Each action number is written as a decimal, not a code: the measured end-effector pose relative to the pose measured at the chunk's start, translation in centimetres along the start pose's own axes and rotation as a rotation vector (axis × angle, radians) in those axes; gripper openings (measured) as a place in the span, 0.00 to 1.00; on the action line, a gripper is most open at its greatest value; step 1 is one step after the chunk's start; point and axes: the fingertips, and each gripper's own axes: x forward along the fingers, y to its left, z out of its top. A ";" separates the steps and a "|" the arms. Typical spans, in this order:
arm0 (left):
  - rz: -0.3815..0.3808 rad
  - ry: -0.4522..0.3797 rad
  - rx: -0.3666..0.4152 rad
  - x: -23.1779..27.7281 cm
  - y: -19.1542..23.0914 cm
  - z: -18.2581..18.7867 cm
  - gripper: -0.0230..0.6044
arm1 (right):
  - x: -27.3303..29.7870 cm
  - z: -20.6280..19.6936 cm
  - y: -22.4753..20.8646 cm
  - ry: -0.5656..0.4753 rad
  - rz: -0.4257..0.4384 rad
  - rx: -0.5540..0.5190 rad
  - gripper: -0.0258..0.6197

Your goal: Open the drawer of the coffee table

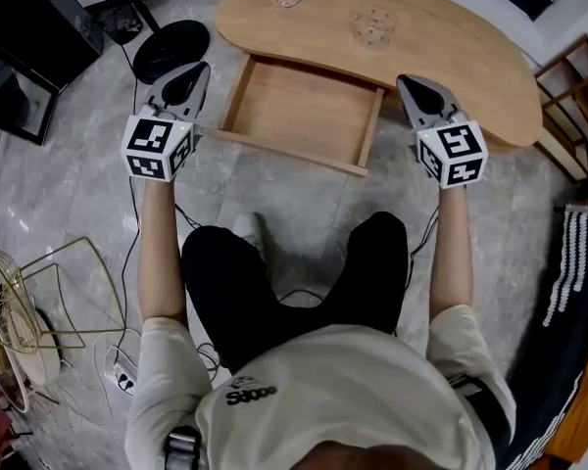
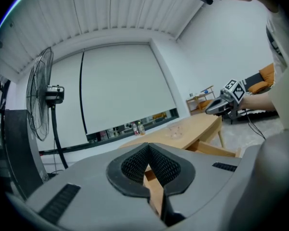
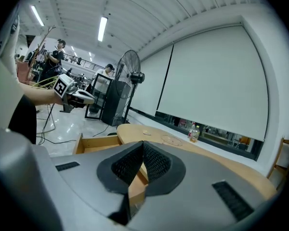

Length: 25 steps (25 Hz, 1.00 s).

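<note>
Grey floor [image 1: 294, 204], open coffee-table drawer [image 1: 299, 106], left gripper [image 1: 196, 69] and right gripper [image 1: 409, 84] closed.

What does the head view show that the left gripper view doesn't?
Only the head view: the person's legs and the bare inside of the pulled-out drawer. Only the left gripper view: a standing fan, a white blind and bottles below it. Both: the coffee table, the drawer and the right gripper.
</note>
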 end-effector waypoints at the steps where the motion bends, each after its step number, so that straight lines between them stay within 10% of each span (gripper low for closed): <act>1: -0.002 0.001 0.006 0.3 0.2 -0.1 0.07 | 0.1 0.0 -0.1 0.001 -0.006 0.002 0.05; 13: -0.047 0.032 0.022 3.5 7.5 1.6 0.06 | 3.9 4.8 -3.7 0.052 -0.087 0.050 0.05; 25: -0.081 0.093 0.034 5.0 19.2 20.6 0.06 | 2.6 26.3 -12.6 0.112 -0.101 0.089 0.05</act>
